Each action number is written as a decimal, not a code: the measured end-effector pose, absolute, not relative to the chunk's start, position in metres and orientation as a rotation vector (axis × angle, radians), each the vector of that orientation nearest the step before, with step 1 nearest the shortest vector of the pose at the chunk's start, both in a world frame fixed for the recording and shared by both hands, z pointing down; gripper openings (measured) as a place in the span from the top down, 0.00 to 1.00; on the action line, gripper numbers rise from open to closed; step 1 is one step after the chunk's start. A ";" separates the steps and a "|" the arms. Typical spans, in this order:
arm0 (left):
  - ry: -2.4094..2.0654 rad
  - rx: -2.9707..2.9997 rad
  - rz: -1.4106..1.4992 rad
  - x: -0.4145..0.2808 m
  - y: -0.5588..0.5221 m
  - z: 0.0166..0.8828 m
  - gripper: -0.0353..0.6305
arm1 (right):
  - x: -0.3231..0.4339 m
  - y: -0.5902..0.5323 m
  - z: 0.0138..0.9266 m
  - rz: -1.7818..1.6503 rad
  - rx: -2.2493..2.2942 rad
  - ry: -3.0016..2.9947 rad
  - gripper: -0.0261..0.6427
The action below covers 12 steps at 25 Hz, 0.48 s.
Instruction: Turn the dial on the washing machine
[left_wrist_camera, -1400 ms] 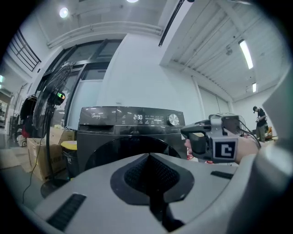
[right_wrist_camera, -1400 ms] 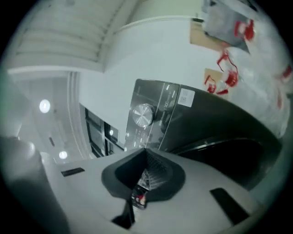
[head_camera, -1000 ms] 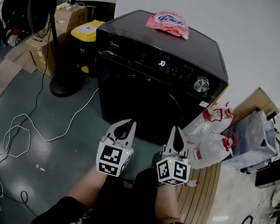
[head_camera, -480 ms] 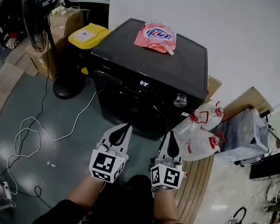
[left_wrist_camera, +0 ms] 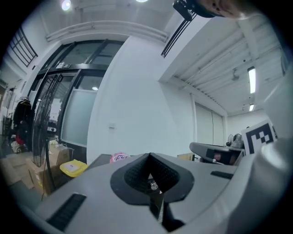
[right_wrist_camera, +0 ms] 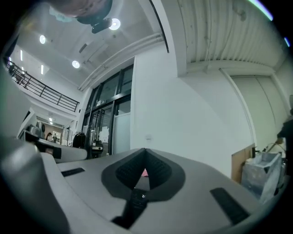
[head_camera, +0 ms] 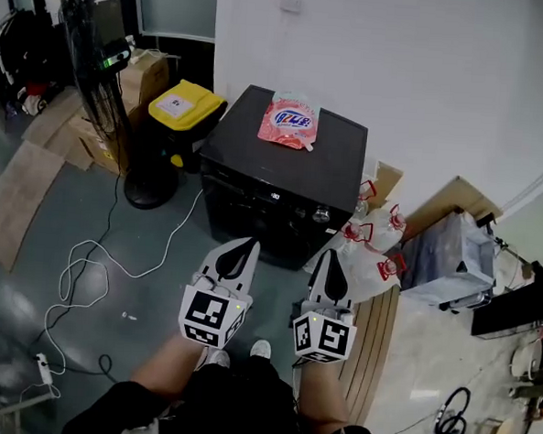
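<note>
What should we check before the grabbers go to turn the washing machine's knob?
1. Dial in sight on the washing machine front: ok.
2. Right gripper empty: ok, jaws together on nothing.
3. Left gripper empty: ok, jaws together too.
4. Jaws apart enough to take the dial: not ok.
5. Grippers close to the dial: not ok, both well short of it.
6. Dial's setting readable: cannot tell, too small.

The washing machine point(head_camera: 254, 148) is black, the pouch point(head_camera: 289, 120) on it pink with blue print, the bin lid point(head_camera: 187, 105) yellow, the wall point(head_camera: 409, 73) white.
</note>
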<state>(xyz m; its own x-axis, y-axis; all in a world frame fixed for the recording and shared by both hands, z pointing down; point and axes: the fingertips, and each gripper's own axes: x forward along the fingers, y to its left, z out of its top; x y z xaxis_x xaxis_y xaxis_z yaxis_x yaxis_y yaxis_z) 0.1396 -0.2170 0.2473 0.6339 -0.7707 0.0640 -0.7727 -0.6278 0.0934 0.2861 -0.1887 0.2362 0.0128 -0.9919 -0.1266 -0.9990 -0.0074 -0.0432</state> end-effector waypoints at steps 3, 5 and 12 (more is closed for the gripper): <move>-1.308 2.766 0.041 0.127 -0.198 0.216 0.94 | 0.276 -0.167 0.199 0.136 -2.140 2.111 0.96; -1.322 2.770 0.054 0.121 -0.184 0.210 0.94 | 0.275 -0.152 0.191 0.134 -2.148 2.095 0.96; -1.353 2.751 0.045 0.116 -0.143 0.197 0.94 | 0.275 -0.106 0.181 0.127 -2.159 2.106 0.96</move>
<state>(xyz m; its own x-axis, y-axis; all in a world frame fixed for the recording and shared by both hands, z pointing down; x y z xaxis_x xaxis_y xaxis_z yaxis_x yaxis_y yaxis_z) 0.1159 -0.1432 0.1970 0.6109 -0.7895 0.0594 -0.7917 -0.6085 0.0548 0.2752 -0.1057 0.1805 0.0265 -0.9890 -0.1454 -0.9993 -0.0226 -0.0287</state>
